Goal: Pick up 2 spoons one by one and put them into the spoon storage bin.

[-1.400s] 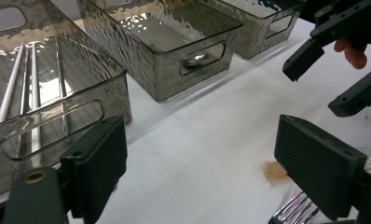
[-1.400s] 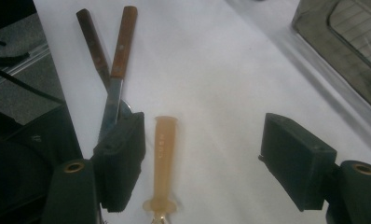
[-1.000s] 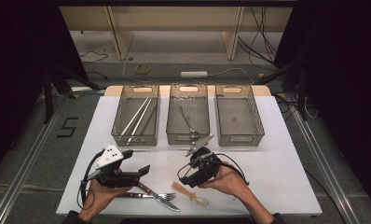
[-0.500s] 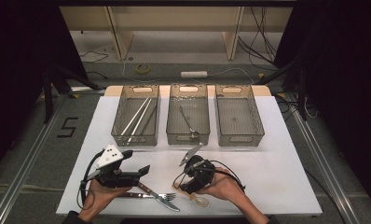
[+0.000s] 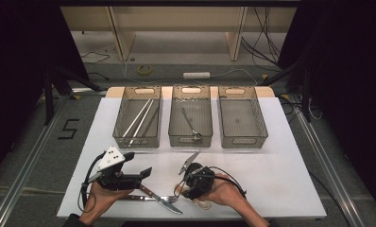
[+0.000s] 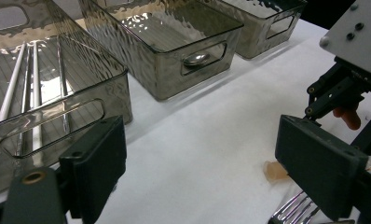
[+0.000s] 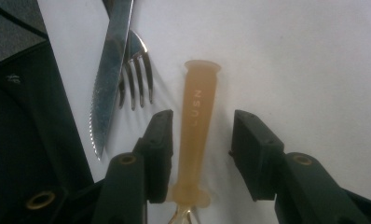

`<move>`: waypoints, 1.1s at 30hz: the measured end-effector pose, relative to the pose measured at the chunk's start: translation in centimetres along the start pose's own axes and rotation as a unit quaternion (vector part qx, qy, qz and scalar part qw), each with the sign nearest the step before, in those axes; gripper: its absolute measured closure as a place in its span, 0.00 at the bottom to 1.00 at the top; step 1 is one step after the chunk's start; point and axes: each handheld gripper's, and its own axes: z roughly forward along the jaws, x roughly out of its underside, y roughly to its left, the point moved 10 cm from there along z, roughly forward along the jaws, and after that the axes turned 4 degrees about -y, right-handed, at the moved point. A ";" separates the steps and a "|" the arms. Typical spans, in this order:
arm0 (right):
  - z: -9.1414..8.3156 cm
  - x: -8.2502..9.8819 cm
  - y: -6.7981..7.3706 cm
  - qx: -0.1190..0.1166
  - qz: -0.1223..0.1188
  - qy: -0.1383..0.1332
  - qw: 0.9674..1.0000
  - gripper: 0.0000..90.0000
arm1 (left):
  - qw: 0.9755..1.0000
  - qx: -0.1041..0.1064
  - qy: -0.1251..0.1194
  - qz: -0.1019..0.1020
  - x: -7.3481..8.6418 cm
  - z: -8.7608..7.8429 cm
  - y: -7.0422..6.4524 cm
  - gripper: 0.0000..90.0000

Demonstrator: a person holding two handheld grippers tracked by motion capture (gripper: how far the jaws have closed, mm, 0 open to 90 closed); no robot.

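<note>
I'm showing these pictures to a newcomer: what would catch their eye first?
Probably the right gripper near the table's front edge, its jaws just closing around an amber plastic handle without pressing it yet. Next, the knife and fork lying crossed beside it, and the three smoky bins in a row behind.

A translucent amber handle (image 7: 200,116), perhaps a plastic utensil's, lies flat beside the fork (image 7: 134,77).
</note>
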 end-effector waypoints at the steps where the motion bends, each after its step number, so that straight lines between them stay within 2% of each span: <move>1: 0.1 0.0 0.0 0.000 -0.004 0.001 1.000 0.67 | 1.000 0.000 0.000 0.001 0.0 0.0 0.0 0.18; 5: 0.3 0.1 0.2 -0.002 -0.008 0.005 1.000 0.71 | 1.000 0.000 0.001 0.001 0.0 0.0 0.0 0.18; 6: 0.3 0.1 0.3 -0.002 -0.003 0.006 1.000 0.71 | 1.000 0.000 0.001 0.001 0.0 0.0 0.0 0.18; 7: 0.4 0.2 0.2 -0.003 -0.011 0.009 1.000 0.72 | 1.000 0.000 0.001 0.001 0.0 0.0 0.0 0.18; 10: 0.6 0.1 0.3 -0.002 -0.013 0.013 1.000 0.75 | 1.000 0.001 0.002 0.001 0.0 0.0 -0.1 0.18; 18: 0.9 0.2 0.2 0.014 -0.023 0.027 0.999 0.81 | 1.000 0.001 0.002 0.002 0.0 0.0 -0.1 0.18; 24: 0.9 0.2 0.2 0.016 -0.021 0.028 0.999 0.84 | 1.000 0.002 0.003 0.003 0.0 0.0 -0.1 0.18; 26: 0.9 0.2 0.0 0.017 -0.032 0.026 0.999 0.84 | 1.000 0.002 0.003 0.003 0.0 0.0 -0.1 0.18; 28: 0.8 0.2 0.2 0.017 -0.029 0.030 0.999 0.84 | 1.000 0.001 0.003 0.003 0.0 0.0 -0.1 0.18; 33: 0.0 -0.2 0.1 0.011 -0.042 0.013 0.999 0.85 | 1.000 0.002 0.002 0.003 0.0 0.0 -0.1 0.18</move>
